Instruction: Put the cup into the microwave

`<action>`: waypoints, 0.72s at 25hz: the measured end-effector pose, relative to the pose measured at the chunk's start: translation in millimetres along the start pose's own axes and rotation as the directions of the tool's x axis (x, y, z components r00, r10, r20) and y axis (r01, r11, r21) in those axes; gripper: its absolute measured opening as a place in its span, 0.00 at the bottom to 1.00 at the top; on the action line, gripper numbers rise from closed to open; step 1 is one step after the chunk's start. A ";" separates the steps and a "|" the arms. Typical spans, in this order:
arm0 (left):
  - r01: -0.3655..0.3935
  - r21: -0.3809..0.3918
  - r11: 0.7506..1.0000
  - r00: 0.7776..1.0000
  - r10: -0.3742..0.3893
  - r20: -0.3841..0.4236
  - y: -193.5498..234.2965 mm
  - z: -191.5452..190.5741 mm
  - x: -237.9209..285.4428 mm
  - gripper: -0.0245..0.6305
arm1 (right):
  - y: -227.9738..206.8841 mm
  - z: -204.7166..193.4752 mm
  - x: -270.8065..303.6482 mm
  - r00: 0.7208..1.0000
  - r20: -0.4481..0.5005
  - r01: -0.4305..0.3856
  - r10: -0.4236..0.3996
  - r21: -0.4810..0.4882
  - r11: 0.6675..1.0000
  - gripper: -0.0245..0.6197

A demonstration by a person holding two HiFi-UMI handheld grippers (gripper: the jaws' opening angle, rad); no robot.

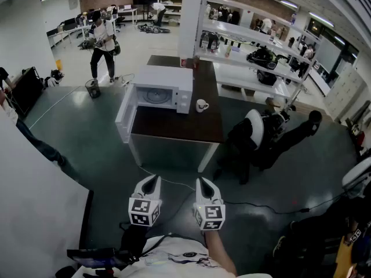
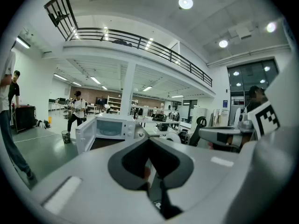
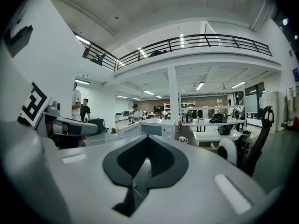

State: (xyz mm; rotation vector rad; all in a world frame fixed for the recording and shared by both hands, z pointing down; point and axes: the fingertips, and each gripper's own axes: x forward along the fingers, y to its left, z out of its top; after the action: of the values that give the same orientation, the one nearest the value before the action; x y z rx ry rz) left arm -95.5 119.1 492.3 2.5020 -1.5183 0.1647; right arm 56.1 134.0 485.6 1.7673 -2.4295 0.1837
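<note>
Workshop hall, dark table mid-floor; white microwave sat on it, door swung open; cup stood on the table just right of the microwave, outside it; left gripper and right gripper were well apart from the table, jaws clenched together, empty.

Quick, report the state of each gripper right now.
Left gripper: closed, holding nothing.
Right gripper: closed, holding nothing.
</note>
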 end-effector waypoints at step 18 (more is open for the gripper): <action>0.003 0.019 1.000 1.000 -0.003 -0.024 -14.1 3.9 -5.3 0.04 | -3.5 9.3 -12.1 1.000 0.018 -0.010 0.009 0.026 1.000 0.04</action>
State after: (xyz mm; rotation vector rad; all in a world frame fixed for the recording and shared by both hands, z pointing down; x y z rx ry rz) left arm -85.5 129.1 485.7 2.5074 -1.5103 0.2093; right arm 62.8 142.7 474.3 1.7761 -2.4593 0.2020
